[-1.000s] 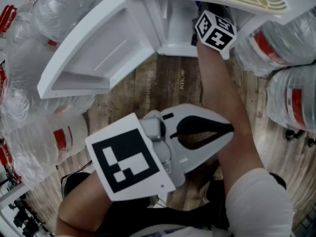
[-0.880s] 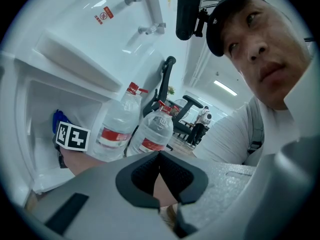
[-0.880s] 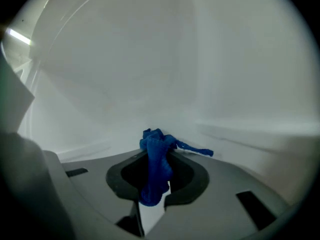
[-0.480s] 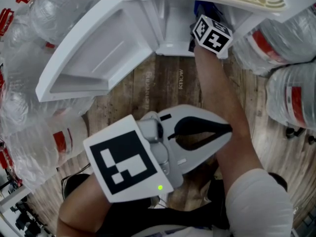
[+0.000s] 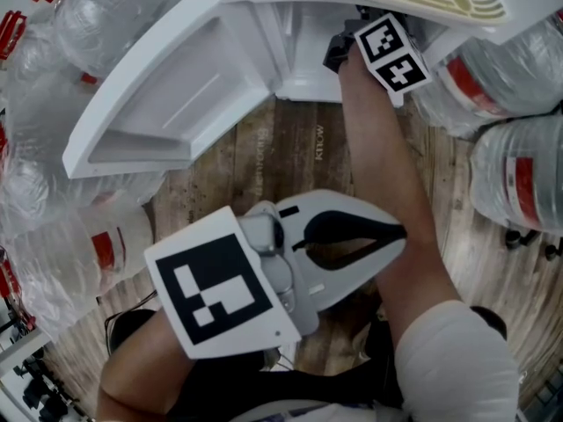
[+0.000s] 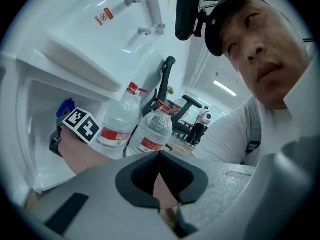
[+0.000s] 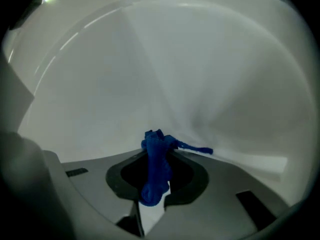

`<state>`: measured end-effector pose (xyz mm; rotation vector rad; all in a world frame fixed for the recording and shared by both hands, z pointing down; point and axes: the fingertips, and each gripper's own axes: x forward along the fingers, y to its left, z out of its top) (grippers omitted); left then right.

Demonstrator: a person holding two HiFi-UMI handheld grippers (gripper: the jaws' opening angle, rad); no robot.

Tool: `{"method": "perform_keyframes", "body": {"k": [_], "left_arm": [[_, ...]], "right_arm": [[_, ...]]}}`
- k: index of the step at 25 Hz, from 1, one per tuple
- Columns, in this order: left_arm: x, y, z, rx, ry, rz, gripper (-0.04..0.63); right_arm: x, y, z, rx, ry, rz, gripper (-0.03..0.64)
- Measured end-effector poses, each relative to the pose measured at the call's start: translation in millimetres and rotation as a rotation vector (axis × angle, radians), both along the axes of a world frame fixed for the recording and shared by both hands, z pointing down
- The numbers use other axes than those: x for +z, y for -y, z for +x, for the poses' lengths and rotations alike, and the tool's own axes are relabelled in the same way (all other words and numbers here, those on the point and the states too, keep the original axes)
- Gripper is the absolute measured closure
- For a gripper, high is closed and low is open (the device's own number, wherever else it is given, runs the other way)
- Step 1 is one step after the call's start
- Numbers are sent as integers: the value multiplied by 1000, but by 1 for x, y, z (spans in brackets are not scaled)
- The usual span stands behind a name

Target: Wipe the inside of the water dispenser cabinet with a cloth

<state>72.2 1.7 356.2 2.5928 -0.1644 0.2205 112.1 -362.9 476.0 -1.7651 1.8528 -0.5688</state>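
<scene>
blue bunched cloth (image 7: 156, 164) pinched tight in my right gripper (image 7: 159, 153) inside the white plastic cabinet (image 7: 165, 69); left gripper (image 6: 159, 160) closed, empty. little cloth protrudes, so jaws might scrape.

The left gripper (image 5: 403, 229) and right gripper (image 7: 159, 153) are light grey moulded shells with a black-lined teardrop opening behind the jaws and small black rectangles on the body. Each carries a white marker cube (image 5: 220, 293) printed with black squares. The person wears a white short sleeve (image 5: 457, 359), a dark cap (image 6: 225, 14) and a black head camera (image 6: 187, 14).
</scene>
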Motion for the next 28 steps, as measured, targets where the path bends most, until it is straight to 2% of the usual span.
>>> {"method": "perform_keyframes", "body": {"k": [10, 16, 18, 23, 28], "left_arm": [[5, -3, -2, 0, 22, -15, 592], [3, -3, -2, 2, 23, -16, 592], [5, -4, -3, 8, 30, -13, 593], [1, -5, -3, 9, 24, -7, 592], [0, -4, -1, 26, 14, 9, 592]], "right_arm": [[90, 5, 17, 39, 102, -218, 551], [129, -6, 22, 65, 307, -304, 548], [134, -7, 21, 72, 370, -307, 548], [114, -13, 9, 26, 416, -262, 548], [70, -11, -10, -37, 438, -159, 548]]}}
